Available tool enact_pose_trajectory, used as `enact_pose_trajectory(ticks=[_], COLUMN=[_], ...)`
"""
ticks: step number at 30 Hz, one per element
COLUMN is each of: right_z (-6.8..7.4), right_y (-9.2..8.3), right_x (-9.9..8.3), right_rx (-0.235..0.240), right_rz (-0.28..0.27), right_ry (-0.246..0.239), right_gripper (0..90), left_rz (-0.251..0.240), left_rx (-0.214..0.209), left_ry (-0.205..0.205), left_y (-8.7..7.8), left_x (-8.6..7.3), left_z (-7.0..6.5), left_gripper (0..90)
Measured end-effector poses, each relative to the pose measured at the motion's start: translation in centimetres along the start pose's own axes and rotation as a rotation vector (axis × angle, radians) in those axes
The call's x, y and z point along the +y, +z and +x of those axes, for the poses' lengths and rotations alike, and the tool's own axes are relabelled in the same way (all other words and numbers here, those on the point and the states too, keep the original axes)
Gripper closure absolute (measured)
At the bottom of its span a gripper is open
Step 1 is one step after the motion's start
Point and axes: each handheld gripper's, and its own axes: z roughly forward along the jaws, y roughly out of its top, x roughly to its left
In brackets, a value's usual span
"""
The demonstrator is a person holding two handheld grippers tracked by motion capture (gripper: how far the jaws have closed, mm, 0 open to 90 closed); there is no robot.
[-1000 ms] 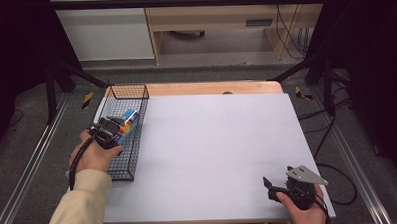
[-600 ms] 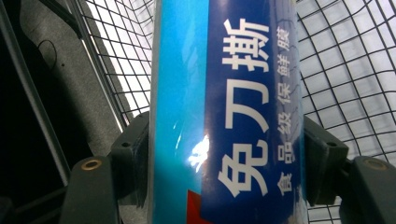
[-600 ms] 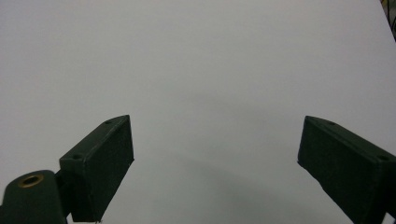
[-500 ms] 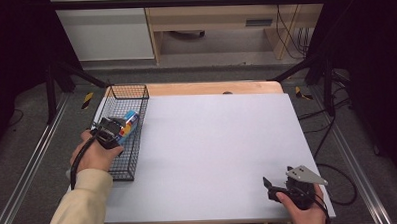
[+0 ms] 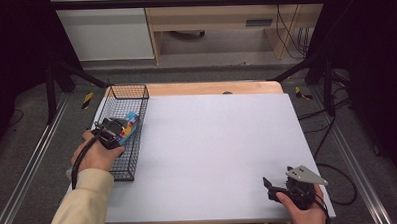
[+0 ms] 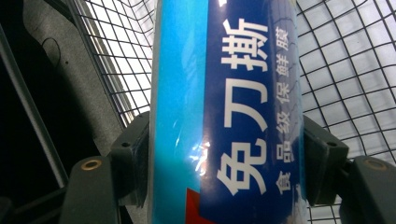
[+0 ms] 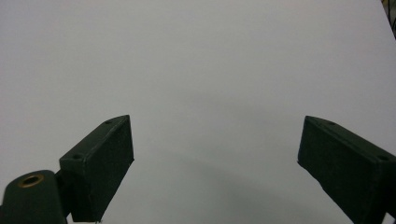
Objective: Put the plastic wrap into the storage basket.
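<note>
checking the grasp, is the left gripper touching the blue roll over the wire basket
Touching. The left gripper view shows the left gripper with both jaws pressed against the sides of the blue roll, no gap either side.

Blue roll [image 6: 229,112] of cling film, clamped over the wire basket [image 5: 119,167].

The roll is a long tube in a glossy wrapper, light blue on one side and dark blue on the other, with white Chinese characters printed along the dark band and a small red patch at its near end. In the high view the roll [image 5: 129,125] lies slanted inside the basket, its far end towards the basket's right wall. The left gripper [image 5: 112,133] has its jaws pressed on the tube's two sides near its near end. The basket is black mesh, long and narrow, standing at the worktop's left edge.
</note>
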Motion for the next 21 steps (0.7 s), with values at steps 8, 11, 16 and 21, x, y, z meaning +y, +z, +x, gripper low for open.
enact_pose_trajectory(ticks=[8,11,16,21], right_z=[0.03,0.03,0.04,0.05], right_y=[0.00,-0.01,0.06,0.05], right_x=[0.01,0.00,0.00,-0.02], right_rx=[0.001,0.001,0.006,0.009], right_rz=[-0.001,-0.001,0.001,0.003], right_ry=[-0.002,0.000,-0.006,-0.006], right_gripper=[10.8,10.8,10.7,10.6], left_rz=[0.011,0.013,0.018,-0.017], left_rx=[0.011,0.015,0.021,0.031], left_ry=[0.008,0.011,0.020,0.012], left_y=[0.11,0.09,0.07,-0.20], left_x=[0.14,0.15,0.18,0.07], left_z=[-0.18,-0.22,-0.25,-0.37], left_gripper=[31.6,31.6,31.4,25.8])
